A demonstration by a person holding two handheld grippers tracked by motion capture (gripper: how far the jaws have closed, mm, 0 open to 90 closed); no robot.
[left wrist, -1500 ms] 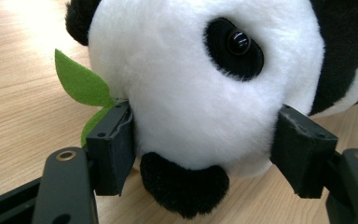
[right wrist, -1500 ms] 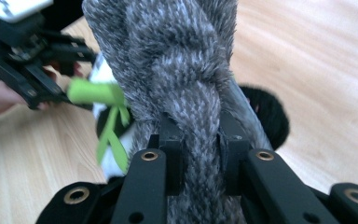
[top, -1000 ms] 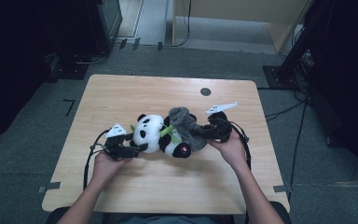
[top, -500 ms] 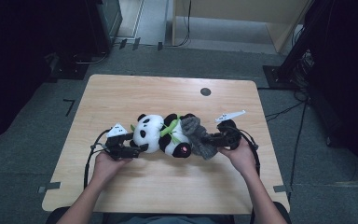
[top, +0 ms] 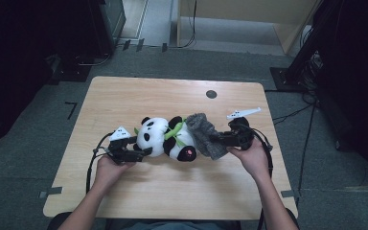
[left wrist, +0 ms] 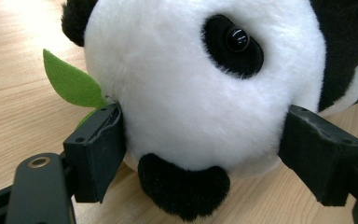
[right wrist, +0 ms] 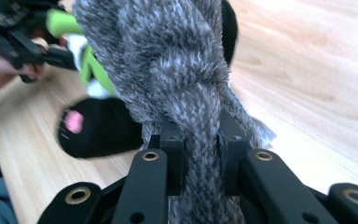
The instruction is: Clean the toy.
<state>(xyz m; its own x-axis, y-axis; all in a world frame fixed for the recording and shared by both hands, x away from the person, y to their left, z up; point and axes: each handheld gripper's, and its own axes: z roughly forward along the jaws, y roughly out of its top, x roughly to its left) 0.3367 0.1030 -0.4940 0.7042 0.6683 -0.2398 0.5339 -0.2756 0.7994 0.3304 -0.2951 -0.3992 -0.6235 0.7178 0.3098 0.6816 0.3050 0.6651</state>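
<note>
Here, right gripper [right wrist: 200,154] pinches grey knit cloth [right wrist: 168,70] beside panda [top: 165,136].

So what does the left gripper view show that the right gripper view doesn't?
Left gripper view: the panda's white head close up, with its shiny black eye and a green leaf, set between wide black jaws that press its cheeks. Right gripper view: a grey knitted cloth pinched tightly between the jaws, a black paw with a pink pad, and the other hand farther off. Both show the wooden table and the plush panda.
</note>
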